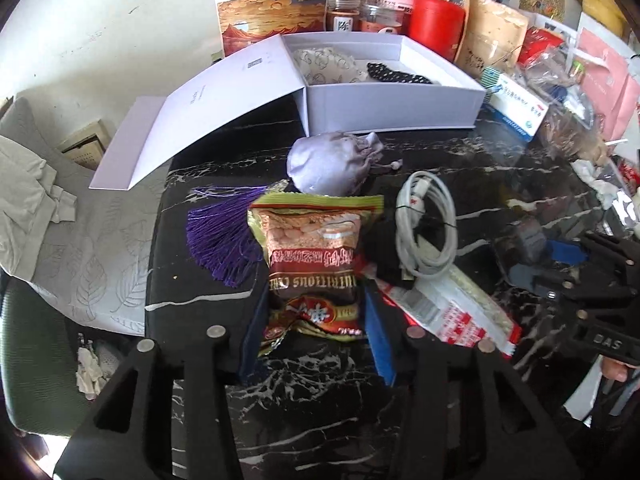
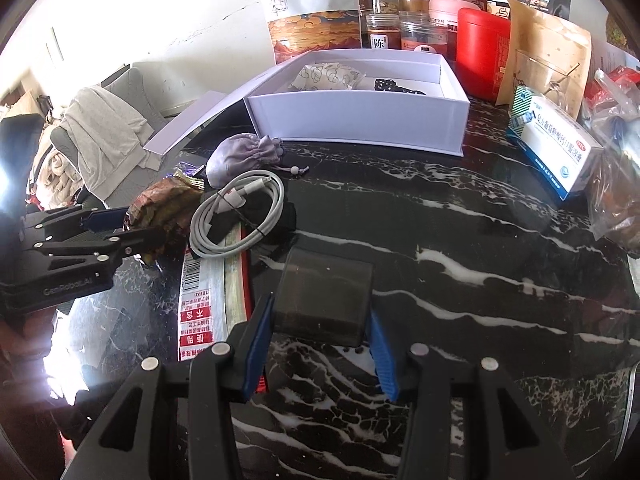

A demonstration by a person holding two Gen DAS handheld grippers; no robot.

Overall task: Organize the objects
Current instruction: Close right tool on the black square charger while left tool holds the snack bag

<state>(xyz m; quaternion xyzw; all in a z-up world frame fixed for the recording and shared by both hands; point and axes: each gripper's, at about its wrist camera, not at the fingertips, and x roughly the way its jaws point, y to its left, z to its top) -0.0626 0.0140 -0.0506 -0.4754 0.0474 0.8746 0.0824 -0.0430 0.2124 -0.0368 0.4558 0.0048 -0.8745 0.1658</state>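
Readable print: "NUTRITIOUS CE…" upside down on the cereal packet; "GenRobot.AI" on the left hand-held gripper in the right wrist view; "DAS" on the right hand-held gripper's body in the left wrist view; Chinese characters on the tall white pouch, the blue-and-white medicine box and the red-and-white flat sachet.

Left hand-held gripper: blue pads clamped against both sides of the cereal packet. Right hand-held gripper: pads pressed to the sides of a smoky translucent box on the bench.

Black marble bench with white veins. Open white gift box at the back, lid flap folded out left, patterned pouch and black dotted item inside. Lilac satin drawstring bag just before it, coiled white cable beside. Jars, red canister and kraft bag along the pale wall.

Left wrist view only: purple tassel, leaf-patterned grey fabric at left. Right wrist view only: grey garment draped on a chair at left.
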